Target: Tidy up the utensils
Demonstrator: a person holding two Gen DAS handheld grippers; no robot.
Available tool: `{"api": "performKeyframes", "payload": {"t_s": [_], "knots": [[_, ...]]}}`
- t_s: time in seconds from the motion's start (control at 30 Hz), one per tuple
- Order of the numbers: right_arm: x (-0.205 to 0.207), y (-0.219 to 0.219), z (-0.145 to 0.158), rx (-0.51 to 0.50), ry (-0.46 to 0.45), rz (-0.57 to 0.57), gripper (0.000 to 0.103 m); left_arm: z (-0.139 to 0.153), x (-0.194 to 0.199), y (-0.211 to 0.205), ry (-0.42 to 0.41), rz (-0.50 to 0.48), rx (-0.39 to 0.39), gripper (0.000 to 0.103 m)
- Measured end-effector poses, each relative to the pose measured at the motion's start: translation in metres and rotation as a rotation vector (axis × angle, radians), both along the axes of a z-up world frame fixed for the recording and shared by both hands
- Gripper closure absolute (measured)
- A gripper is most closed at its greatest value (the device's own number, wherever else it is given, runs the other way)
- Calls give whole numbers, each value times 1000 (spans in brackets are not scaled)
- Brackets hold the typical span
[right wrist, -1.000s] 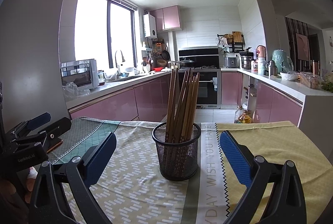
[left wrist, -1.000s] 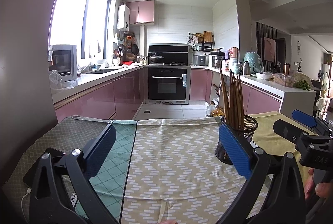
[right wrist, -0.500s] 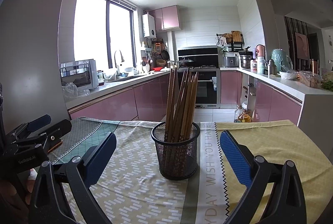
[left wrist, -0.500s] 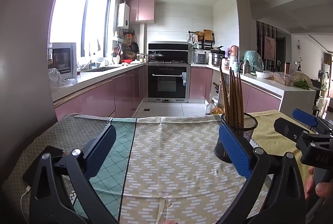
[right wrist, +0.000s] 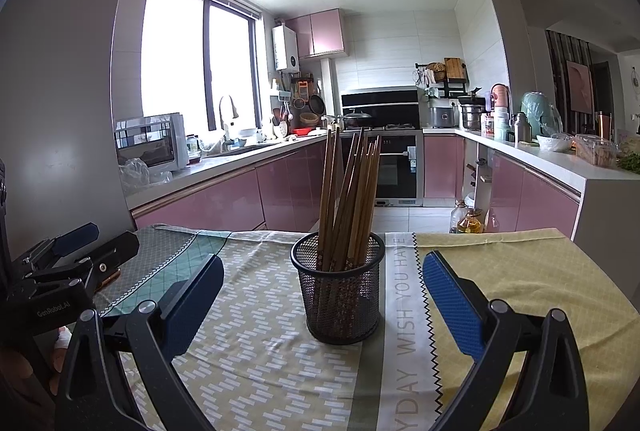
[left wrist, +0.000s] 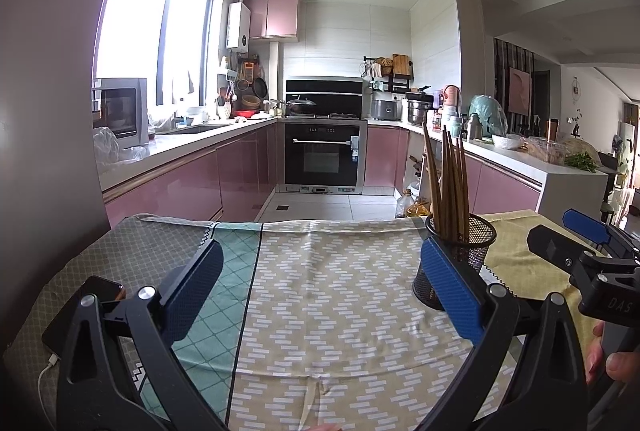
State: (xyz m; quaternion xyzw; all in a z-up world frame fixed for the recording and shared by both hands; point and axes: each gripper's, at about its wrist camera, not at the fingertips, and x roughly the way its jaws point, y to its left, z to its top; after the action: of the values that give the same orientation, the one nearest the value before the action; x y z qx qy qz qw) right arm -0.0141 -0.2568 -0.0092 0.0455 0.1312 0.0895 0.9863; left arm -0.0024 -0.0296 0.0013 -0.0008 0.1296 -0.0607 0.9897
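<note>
On the desk's far left (left wrist: 132, 263) lies a phone (left wrist: 86, 305); the left gripper (left wrist: 320, 295) hovers wide and empty over bare cloth. Further right, chopsticks (right wrist: 348, 199) stand gathered in the mesh cup (right wrist: 338, 295), centred before the wide, empty right gripper (right wrist: 322, 305). No loose utensils show, so the sorting looks finished
</note>
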Motion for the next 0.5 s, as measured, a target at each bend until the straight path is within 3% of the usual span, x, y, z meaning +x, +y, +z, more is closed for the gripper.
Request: {"api": "performKeyframes", "payload": {"t_s": [0.5], "knots": [[-2, 1, -2, 3, -2, -5, 6, -1, 0, 0, 3, 1, 3, 6]]}}
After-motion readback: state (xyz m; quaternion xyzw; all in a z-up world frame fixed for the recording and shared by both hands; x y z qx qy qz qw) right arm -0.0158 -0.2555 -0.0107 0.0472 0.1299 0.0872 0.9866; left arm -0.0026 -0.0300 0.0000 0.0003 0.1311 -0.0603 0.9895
